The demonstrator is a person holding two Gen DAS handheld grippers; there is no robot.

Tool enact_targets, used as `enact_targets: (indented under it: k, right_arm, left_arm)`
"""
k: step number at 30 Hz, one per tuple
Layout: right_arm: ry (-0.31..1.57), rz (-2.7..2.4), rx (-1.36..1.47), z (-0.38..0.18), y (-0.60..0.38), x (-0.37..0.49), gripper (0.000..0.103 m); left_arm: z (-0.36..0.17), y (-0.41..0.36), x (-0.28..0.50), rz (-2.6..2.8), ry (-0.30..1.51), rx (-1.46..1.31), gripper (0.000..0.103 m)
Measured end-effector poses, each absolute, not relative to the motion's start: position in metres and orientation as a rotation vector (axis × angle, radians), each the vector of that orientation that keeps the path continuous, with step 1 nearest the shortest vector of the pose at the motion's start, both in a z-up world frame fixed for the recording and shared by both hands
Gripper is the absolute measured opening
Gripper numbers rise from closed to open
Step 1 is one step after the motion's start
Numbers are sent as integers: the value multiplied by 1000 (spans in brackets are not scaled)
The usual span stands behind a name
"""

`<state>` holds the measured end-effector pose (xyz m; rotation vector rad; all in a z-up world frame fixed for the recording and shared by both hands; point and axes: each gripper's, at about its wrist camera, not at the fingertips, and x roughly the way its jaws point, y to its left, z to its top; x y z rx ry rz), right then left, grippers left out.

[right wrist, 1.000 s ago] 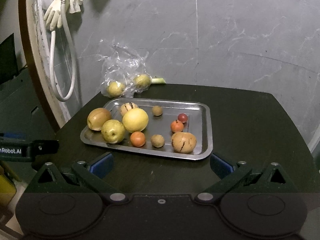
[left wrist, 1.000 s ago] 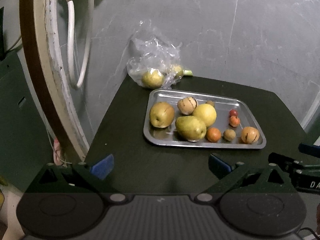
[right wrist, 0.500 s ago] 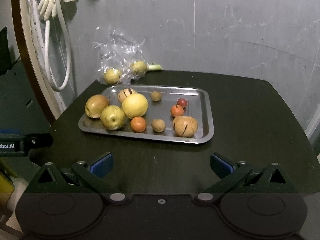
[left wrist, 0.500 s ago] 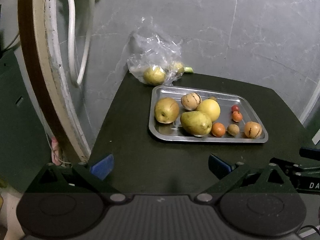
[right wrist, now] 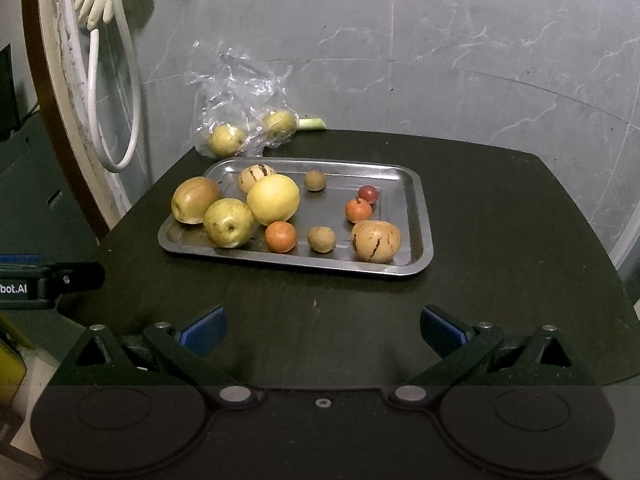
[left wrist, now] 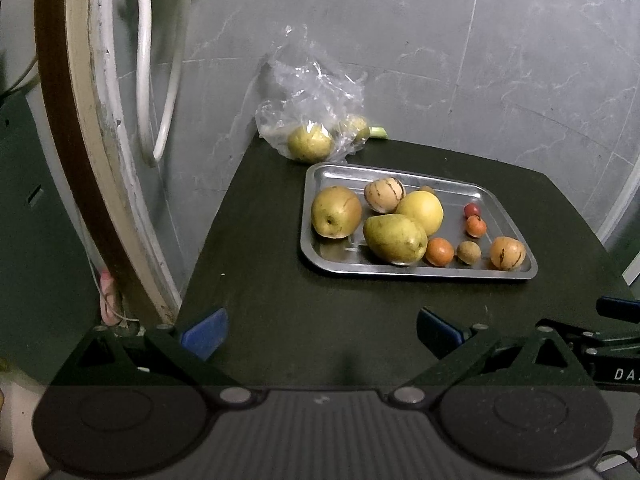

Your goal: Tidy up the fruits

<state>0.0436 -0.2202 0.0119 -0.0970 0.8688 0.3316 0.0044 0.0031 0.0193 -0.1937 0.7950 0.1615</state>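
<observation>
Left wrist view: hovering with left gripper [left wrist: 318, 330] jaws apart, well short of fruit tray [left wrist: 344, 266]; right gripper [right wrist: 322, 330] likewise gaping.

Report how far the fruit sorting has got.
Done: nine loose fruits lie on the metal tray, big ones at its left end, though unsorted. In hand: nothing; the left gripper and right gripper are both open and short of the tray. Left: two fruits remain in the plastic bag behind it.
</observation>
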Motion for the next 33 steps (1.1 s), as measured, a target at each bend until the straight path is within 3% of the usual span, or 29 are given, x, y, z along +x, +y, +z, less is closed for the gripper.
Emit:
enact_targets:
  k: [33]
  right_arm:
    - [873,299,-112,8,-212,51,102]
  left_arm:
    - [20,0,18,131,826,-176,102]
